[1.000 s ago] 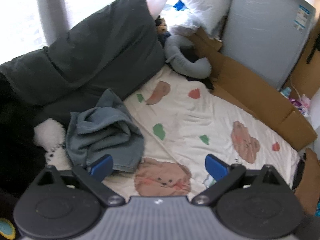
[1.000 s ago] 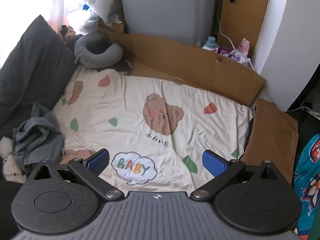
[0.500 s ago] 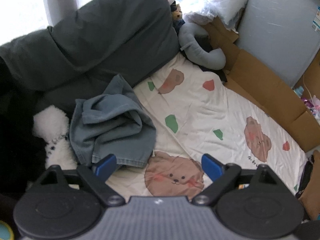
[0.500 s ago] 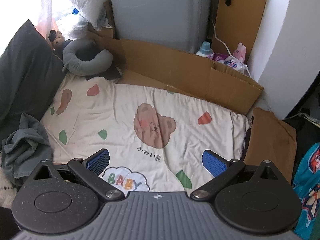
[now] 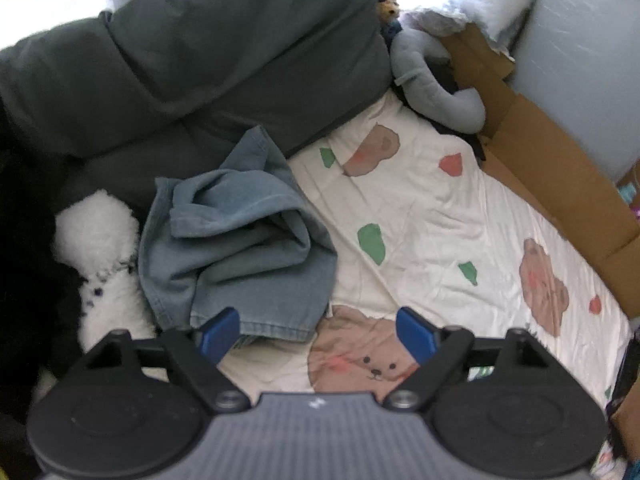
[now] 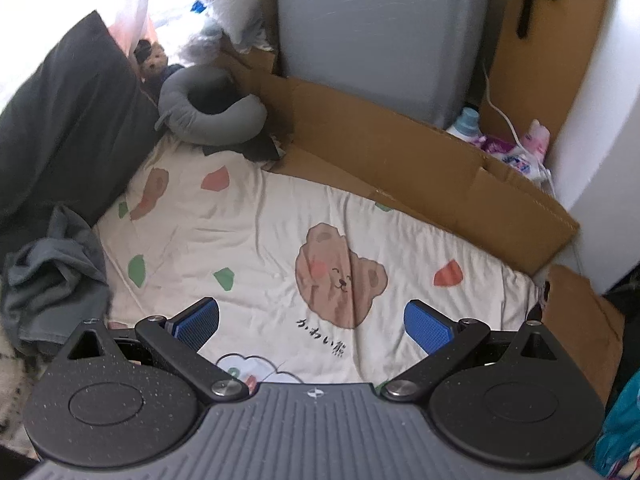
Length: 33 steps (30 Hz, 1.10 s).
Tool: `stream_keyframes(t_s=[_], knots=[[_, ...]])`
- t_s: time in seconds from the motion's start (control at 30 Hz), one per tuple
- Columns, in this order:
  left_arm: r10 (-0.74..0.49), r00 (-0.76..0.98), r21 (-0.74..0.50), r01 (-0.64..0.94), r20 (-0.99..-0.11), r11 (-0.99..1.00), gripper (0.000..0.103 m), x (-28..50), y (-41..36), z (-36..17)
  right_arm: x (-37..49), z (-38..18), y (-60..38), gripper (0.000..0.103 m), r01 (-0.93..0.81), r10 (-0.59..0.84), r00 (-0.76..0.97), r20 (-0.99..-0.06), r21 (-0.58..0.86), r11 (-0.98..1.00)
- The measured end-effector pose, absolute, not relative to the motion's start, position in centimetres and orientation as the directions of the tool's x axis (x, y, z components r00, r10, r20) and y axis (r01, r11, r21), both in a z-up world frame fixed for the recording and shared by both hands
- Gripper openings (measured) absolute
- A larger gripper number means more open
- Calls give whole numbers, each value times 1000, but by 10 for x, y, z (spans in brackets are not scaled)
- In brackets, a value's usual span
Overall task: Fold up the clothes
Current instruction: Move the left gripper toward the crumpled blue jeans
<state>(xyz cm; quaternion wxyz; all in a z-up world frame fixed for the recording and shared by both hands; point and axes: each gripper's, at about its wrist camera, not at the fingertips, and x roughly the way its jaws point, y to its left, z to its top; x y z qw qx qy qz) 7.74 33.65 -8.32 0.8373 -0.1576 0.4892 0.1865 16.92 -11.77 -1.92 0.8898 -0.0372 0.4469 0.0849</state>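
A crumpled blue-grey garment [image 5: 236, 240] lies bunched at the left edge of the cream bear-print sheet [image 5: 424, 216]. My left gripper [image 5: 318, 330] hovers just above the garment's near hem, its jaws wide but closing, and no cloth is pinched between the blue pads. The right wrist view shows the same garment [image 6: 56, 280] far to the left. My right gripper [image 6: 312, 322] stands open over the sheet [image 6: 256, 232] near a bear print, away from the garment, with nothing between its fingers.
A dark grey cushion [image 5: 208, 56] rises behind the garment, and a white fluffy toy [image 5: 96, 248] lies to its left. A grey neck pillow [image 6: 208, 120] sits at the sheet's far corner. Brown cardboard [image 6: 420, 168] borders the sheet's far and right sides.
Both grippers have sunk closer to the bed. The left one has come nearer the garment's hem and its jaws have narrowed slightly. The right one has shifted over the sheet toward the bear print.
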Motion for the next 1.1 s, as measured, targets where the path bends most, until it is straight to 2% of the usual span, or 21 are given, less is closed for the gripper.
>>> stream_keyframes(t_s=[0.7,1.1], knots=[[250,467,-76,-574,-848,815,88,102,377,-167,236,-91,-77,99,-376,270,444,-854,95,922],[269,447,-64,-602,-853,796,88,101,387,-223,247,-144,-73,97,-432,296,372,-880,118,894]])
